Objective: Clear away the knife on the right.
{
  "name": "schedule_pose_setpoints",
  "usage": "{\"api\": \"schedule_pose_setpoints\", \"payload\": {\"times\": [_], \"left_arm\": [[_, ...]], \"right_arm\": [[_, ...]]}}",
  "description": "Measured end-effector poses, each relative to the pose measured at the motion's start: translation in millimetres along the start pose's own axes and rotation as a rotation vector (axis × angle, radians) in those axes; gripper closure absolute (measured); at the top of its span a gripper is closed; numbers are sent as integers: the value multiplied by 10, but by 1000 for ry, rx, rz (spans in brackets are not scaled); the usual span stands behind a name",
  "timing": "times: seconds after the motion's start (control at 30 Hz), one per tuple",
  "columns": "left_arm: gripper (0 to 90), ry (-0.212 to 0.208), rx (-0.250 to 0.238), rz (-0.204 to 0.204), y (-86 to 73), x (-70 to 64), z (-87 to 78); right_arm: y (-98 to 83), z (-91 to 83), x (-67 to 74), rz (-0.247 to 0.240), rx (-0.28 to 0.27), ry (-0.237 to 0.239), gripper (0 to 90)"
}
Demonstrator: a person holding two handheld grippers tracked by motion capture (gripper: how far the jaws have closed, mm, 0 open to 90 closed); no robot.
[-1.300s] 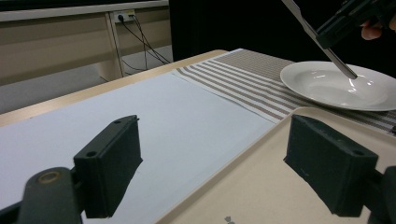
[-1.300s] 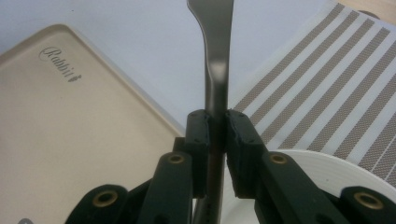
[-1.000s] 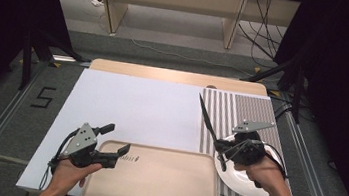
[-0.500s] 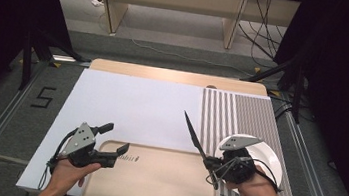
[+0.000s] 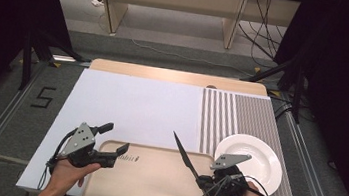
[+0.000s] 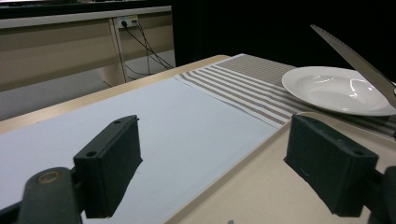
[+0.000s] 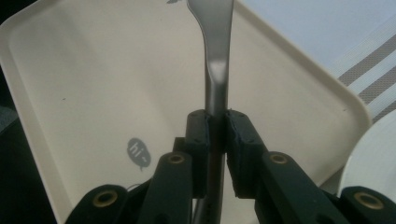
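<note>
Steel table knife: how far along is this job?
Done: right gripper is shut on the steel table knife. In hand: knife held above the beige plastic tray. Left: setting it down. The open left gripper straddles the tray's edge; the white round plate sits beside it.

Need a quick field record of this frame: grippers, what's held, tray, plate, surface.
left gripper: open, nothing between the jaws, one jaw over the tray's far left corner
right gripper: shut on the knife handle
knife: blade points up and away over the tray, off the surface
tray: beige, at the near edge of the table, bare apart from a printed drawing
plate: white, empty, on the striped mat right of the tray
striped mat: lies on the right part of the table
white sheet: covers the left and middle
</note>
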State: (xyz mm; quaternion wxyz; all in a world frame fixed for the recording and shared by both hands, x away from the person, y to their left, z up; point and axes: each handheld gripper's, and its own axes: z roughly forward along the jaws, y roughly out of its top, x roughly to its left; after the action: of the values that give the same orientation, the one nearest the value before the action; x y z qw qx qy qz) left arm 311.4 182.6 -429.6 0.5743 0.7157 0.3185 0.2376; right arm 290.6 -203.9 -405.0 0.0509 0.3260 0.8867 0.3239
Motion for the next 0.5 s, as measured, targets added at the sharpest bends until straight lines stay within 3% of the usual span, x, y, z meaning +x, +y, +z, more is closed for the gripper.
{"api": "schedule_pose_setpoints", "payload": {"times": [0.27, 0.37, 0.5], "left_arm": [[169, 2, 0, 0, 0, 4, -1], [168, 2, -3, -1, -1, 0, -6], [168, 3, -3, -1, -3, 1, -5]], "right_arm": [[-139, 88, 118, 33, 61, 30, 803], [-184, 92, 140, 46, 45, 33, 802], [-242, 94, 184, 53, 66, 34, 803]]}}
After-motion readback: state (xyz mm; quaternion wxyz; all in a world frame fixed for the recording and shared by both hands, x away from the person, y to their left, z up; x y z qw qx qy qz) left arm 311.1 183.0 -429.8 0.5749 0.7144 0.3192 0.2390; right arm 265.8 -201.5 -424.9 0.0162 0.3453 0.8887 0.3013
